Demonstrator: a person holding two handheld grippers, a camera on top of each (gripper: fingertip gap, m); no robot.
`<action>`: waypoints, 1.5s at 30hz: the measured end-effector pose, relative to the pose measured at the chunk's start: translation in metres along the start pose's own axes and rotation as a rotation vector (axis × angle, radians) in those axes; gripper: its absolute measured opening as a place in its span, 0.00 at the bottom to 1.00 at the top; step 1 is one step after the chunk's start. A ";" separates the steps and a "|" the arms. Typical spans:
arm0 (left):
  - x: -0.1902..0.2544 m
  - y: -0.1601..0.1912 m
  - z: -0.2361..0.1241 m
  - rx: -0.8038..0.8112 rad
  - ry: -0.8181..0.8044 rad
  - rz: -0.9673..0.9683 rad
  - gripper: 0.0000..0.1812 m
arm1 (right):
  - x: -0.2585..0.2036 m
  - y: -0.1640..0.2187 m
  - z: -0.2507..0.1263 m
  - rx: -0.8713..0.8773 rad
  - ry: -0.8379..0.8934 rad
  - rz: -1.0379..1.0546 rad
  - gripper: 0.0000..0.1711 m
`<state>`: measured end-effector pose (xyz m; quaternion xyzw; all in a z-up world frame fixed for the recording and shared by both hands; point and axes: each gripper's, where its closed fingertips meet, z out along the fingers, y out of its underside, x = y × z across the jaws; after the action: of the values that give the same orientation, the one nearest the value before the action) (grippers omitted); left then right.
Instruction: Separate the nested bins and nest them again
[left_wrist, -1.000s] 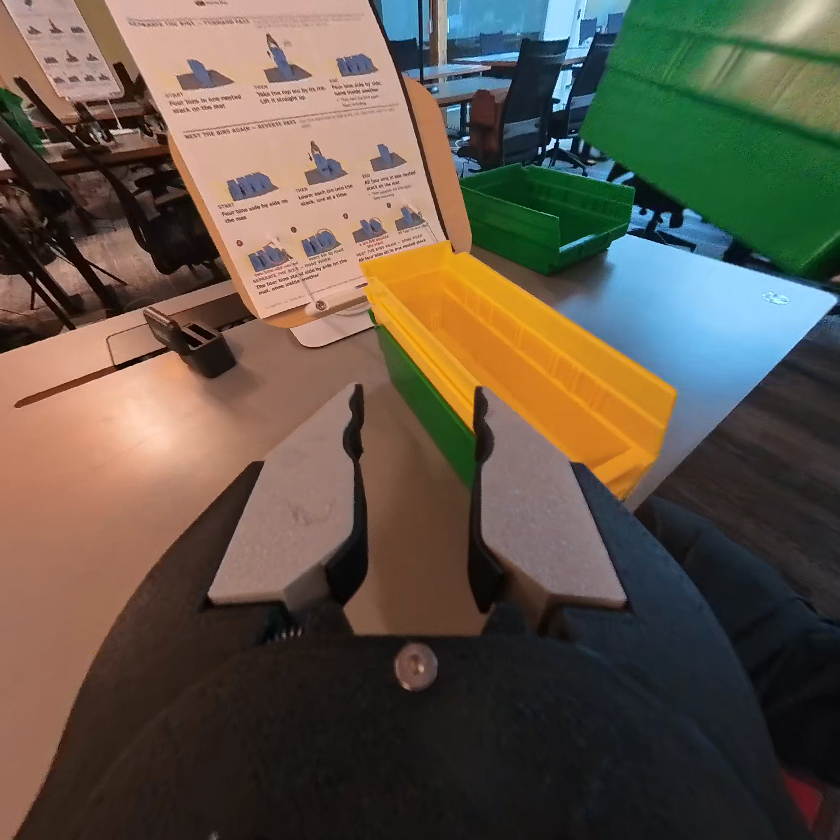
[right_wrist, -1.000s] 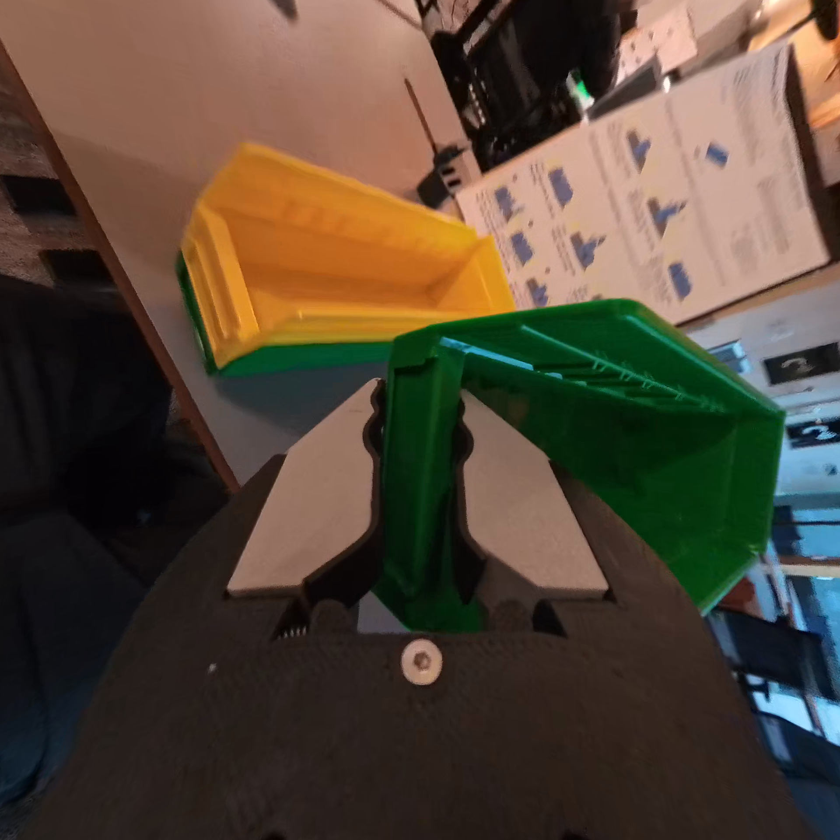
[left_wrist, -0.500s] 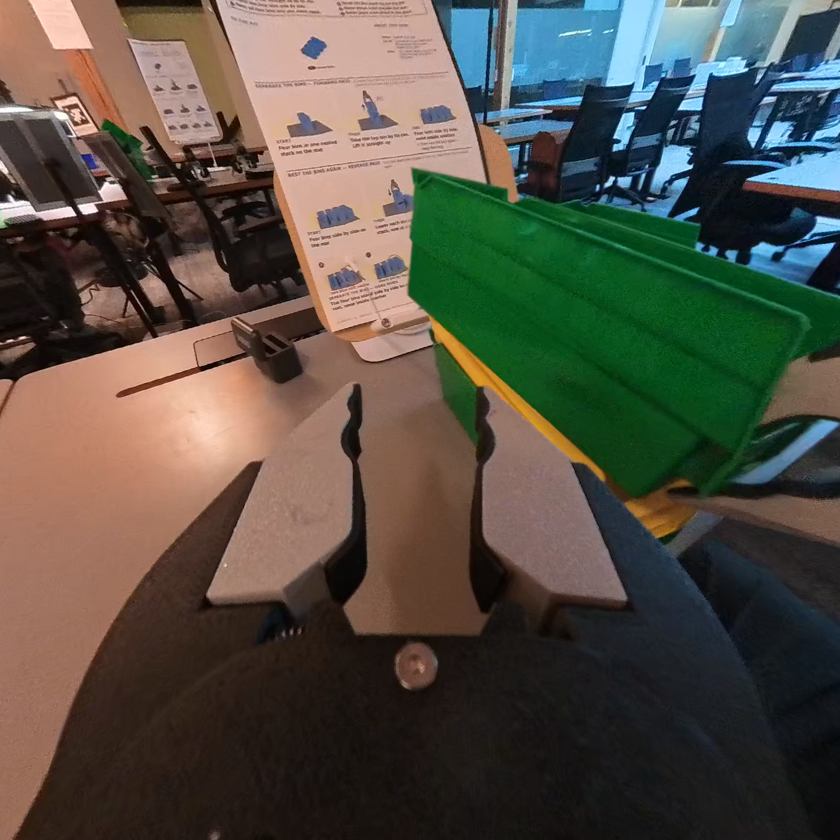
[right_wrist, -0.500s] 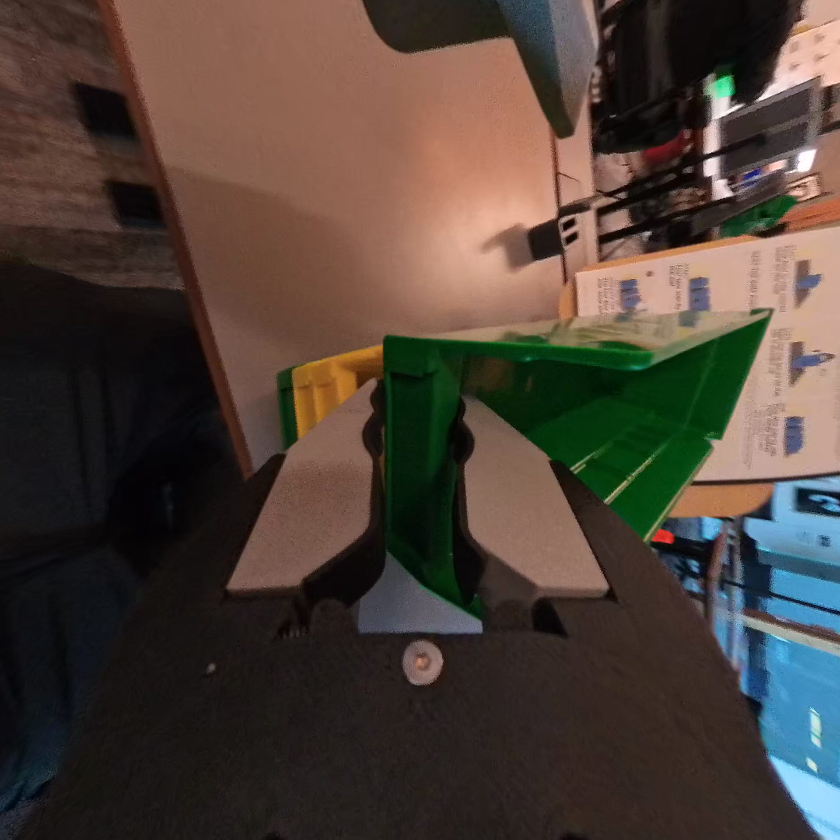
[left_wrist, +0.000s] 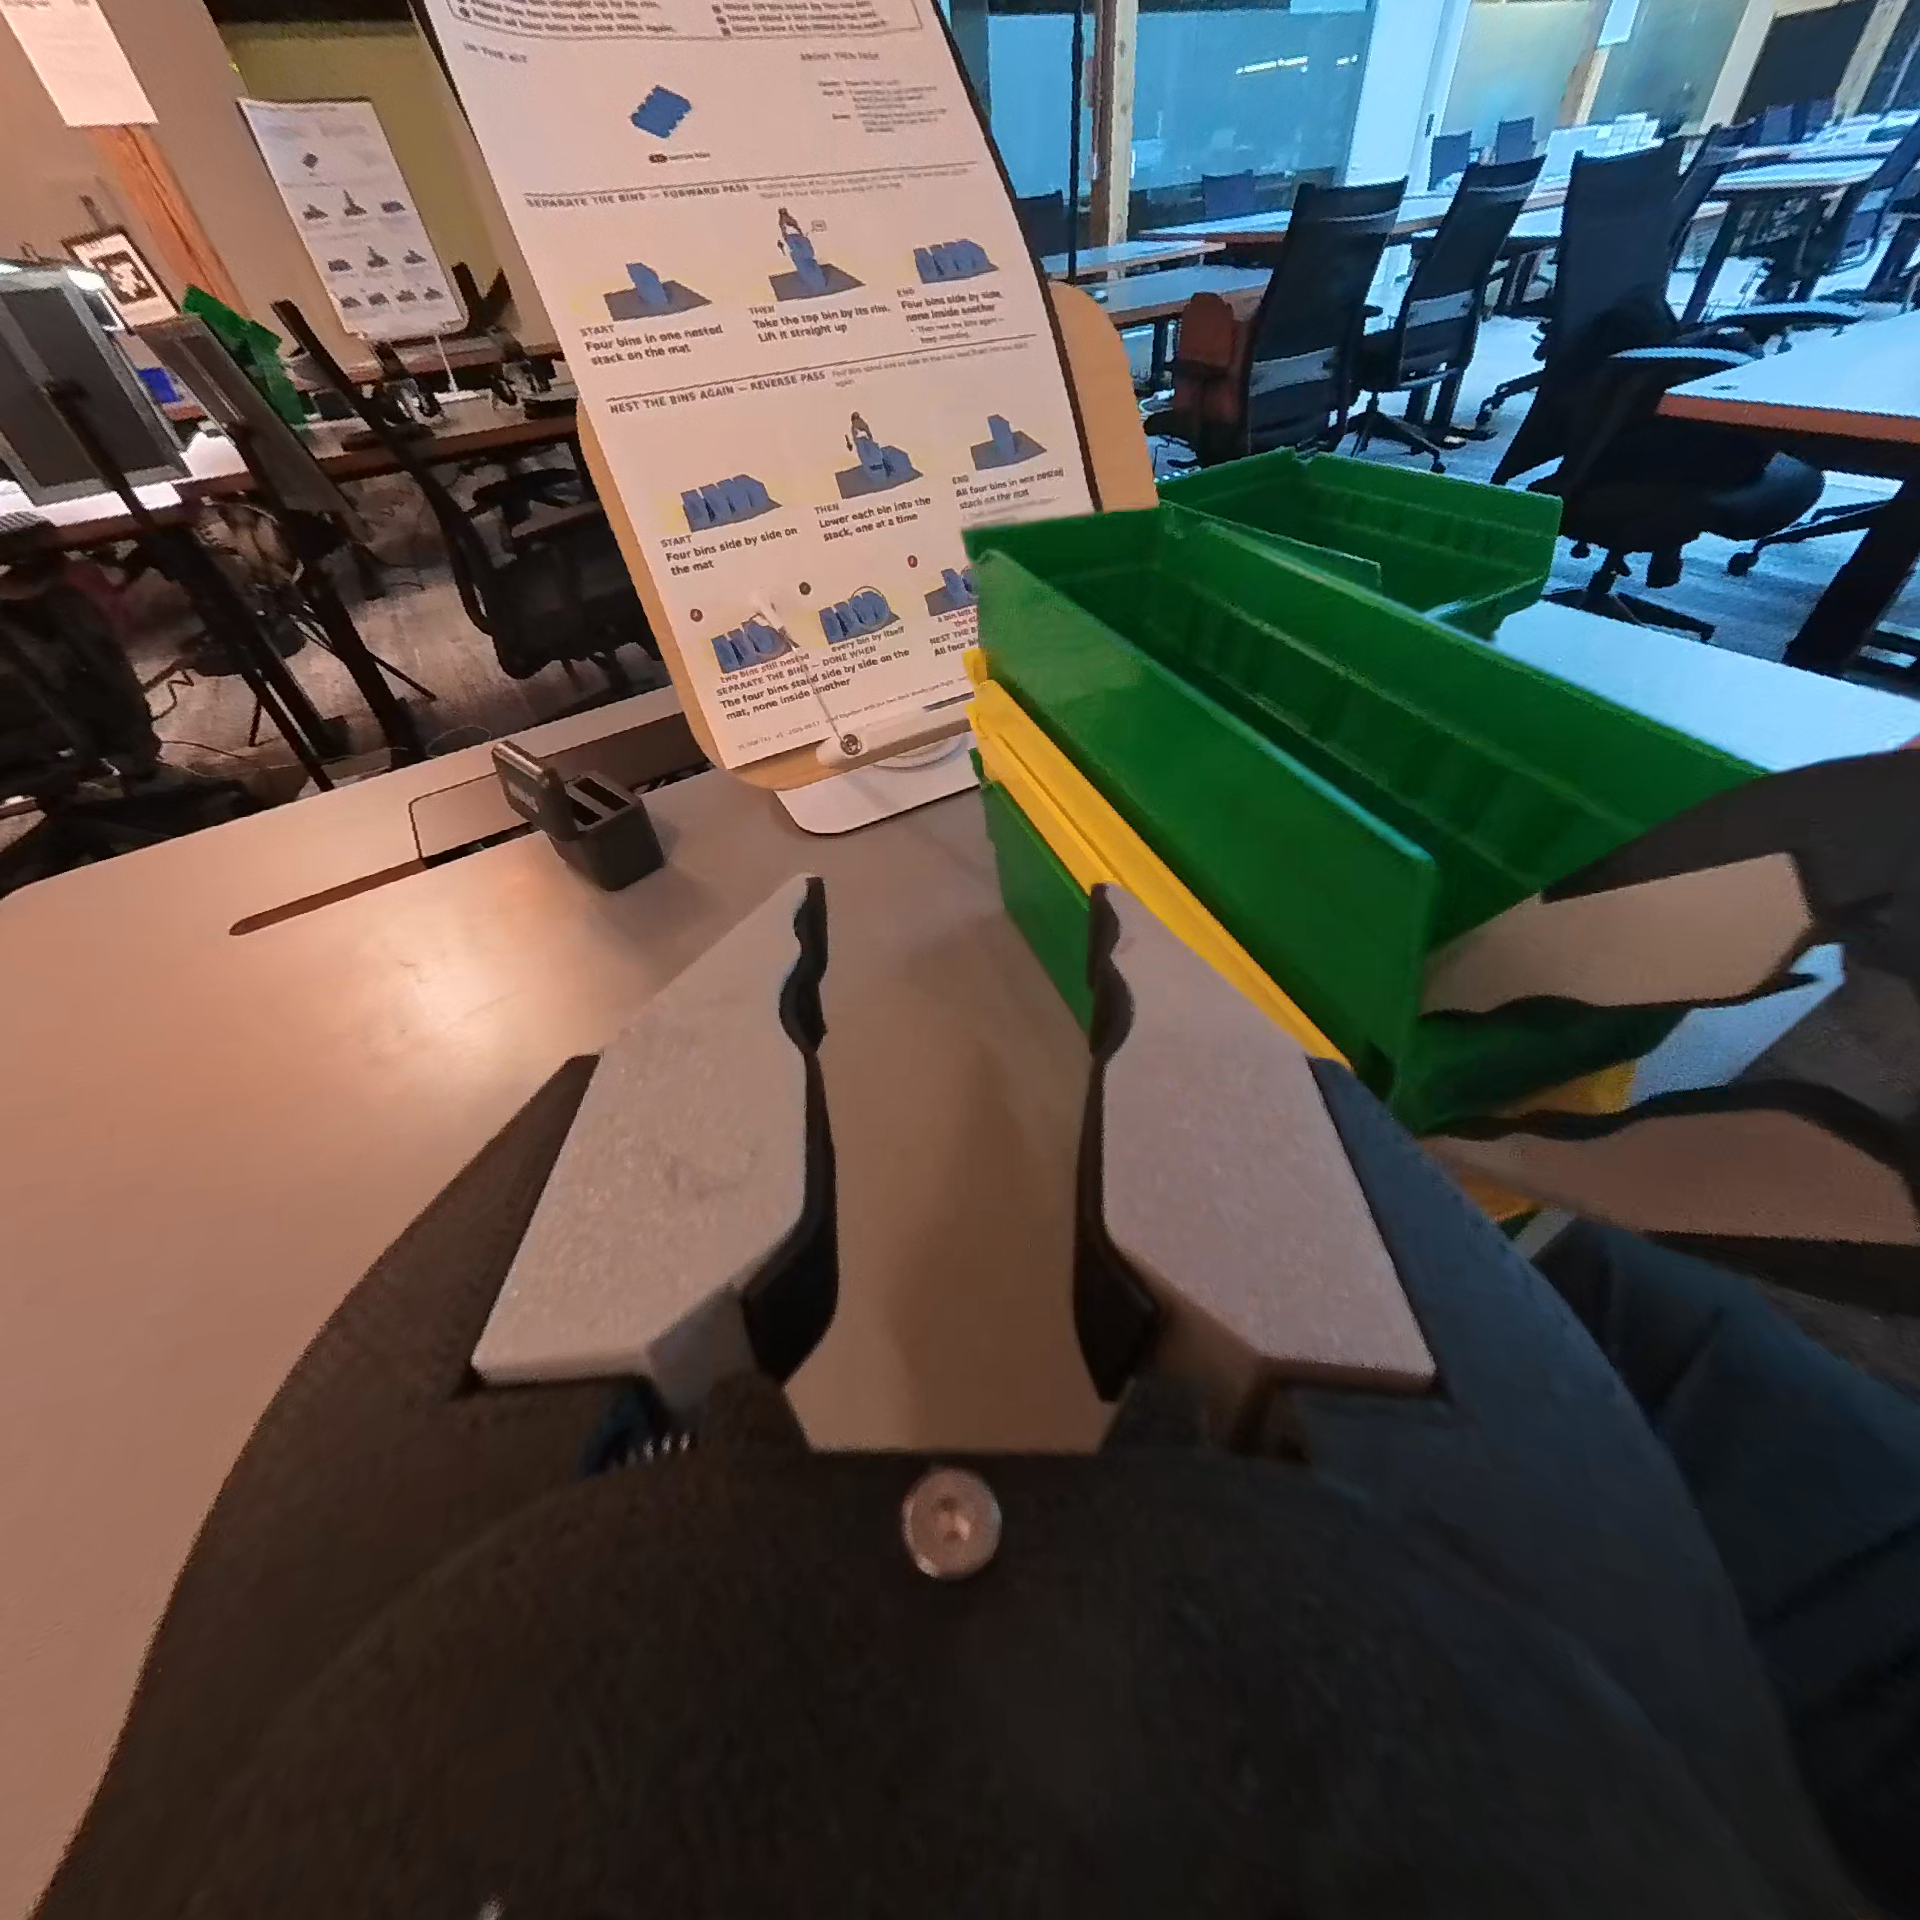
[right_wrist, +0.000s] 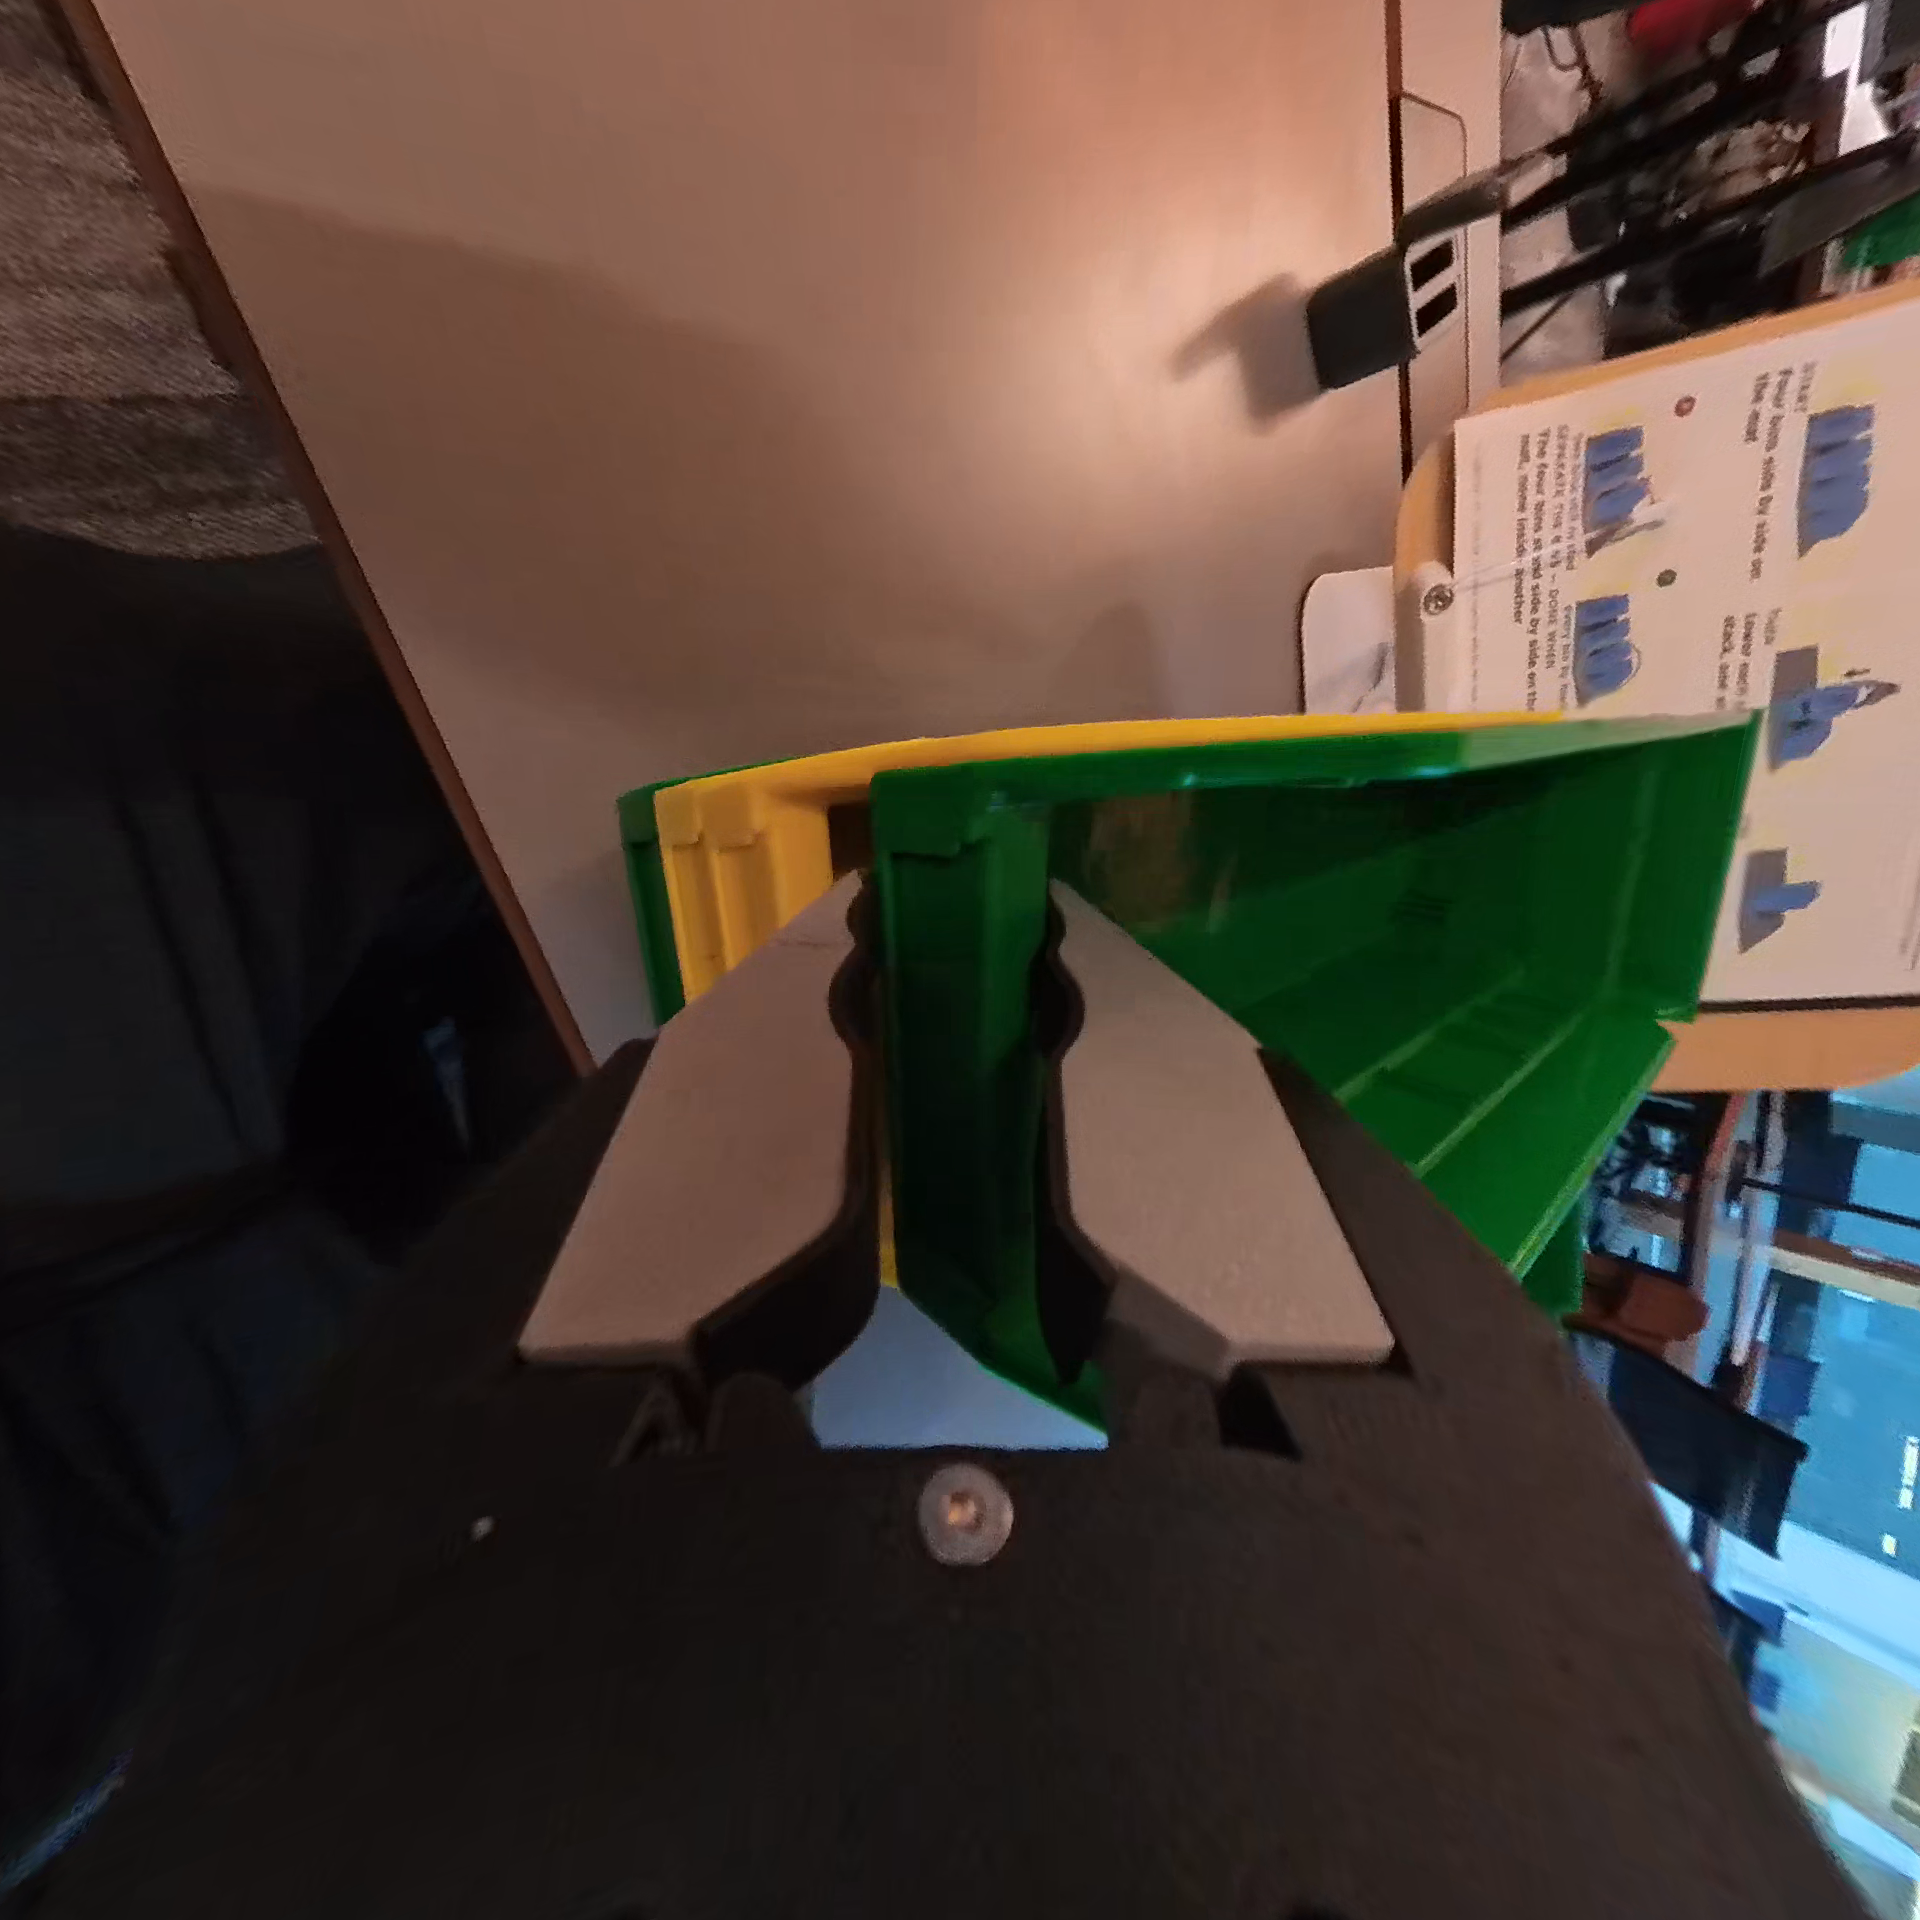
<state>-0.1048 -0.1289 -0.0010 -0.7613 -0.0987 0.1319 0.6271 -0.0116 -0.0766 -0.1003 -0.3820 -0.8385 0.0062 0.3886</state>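
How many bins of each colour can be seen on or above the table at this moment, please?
Green bins: 3, the held one in the right gripper, the bottom one of the stack and the far one
Yellow bins: 1, possibly more nested; only one shows clearly
Total: 4

A smooth grey table (left_wrist: 312, 1039) fills the lower left, bearing a small black plastic holder (left_wrist: 592, 821), a white-based instruction board (left_wrist: 790, 416), stacked green-and-yellow plastic bins (left_wrist: 1039, 904), and another green bin (left_wrist: 1403, 530) upper right.
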 end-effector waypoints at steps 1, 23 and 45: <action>0.001 -0.001 0.000 0.001 0.005 -0.004 0.27 | -0.002 -0.002 0.002 0.009 -0.016 0.003 0.15; 0.010 -0.001 -0.001 -0.001 0.030 0.010 0.26 | 0.011 0.000 -0.030 0.157 -0.108 0.244 0.00; 0.020 0.009 0.008 -0.057 0.028 0.057 0.30 | 0.043 0.123 -0.064 0.329 -0.169 0.776 0.37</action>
<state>-0.0884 -0.1171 -0.0129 -0.7830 -0.0720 0.1362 0.6026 0.0907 0.0201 -0.0656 -0.6002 -0.6493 0.3168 0.3431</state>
